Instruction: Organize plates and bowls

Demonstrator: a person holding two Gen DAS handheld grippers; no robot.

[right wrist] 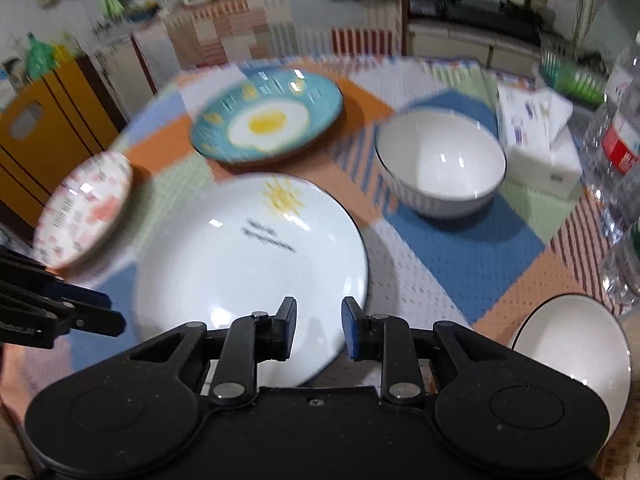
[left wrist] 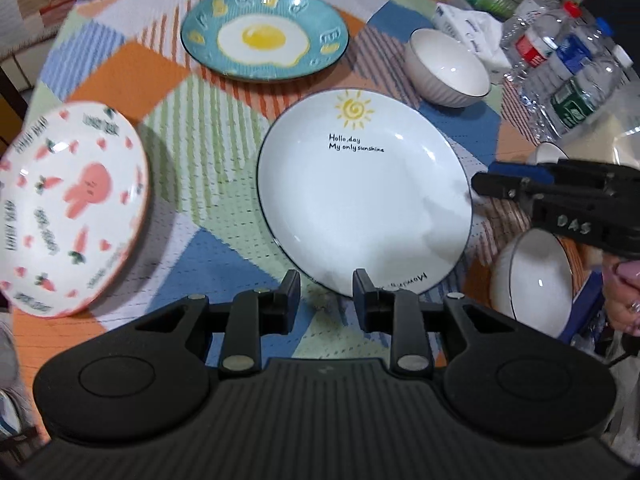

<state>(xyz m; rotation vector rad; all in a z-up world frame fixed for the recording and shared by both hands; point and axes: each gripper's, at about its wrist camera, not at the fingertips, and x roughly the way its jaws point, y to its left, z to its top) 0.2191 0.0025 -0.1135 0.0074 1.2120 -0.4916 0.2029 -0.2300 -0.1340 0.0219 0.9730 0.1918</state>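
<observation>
Currently both grippers hang over the sunshine plate (left wrist: 360, 196), nothing held. Left gripper (left wrist: 326, 300), bottom centre of its own view: jaws a little apart, only tablecloth (left wrist: 160, 60) and the plate's near rim showing in the gap, pads pressing on nothing. Right gripper (right wrist: 319, 326), bottom centre of its view: same, a narrow gap with bare plate surface behind it. It also shows at right of the left view, tips just at the plate's right rim; contact can't be told.

Outward from there: carrot plate (left wrist: 68, 208) at left edge, tilted, one side off the cloth. Egg plate (left wrist: 264, 36) upper centre, flat. Ribbed bowl (right wrist: 440, 168) upper right, upright. A second white bowl (right wrist: 576, 348) lower right, tipped on its side. Water bottles (left wrist: 560, 64) and a tissue pack (right wrist: 536, 136) at far right.

Judged step: between picks, plates not yet stacked. The next move likely calls for pinching a plate rim, so the jaws must straddle the edge before closing. The shallow rim could slip.
</observation>
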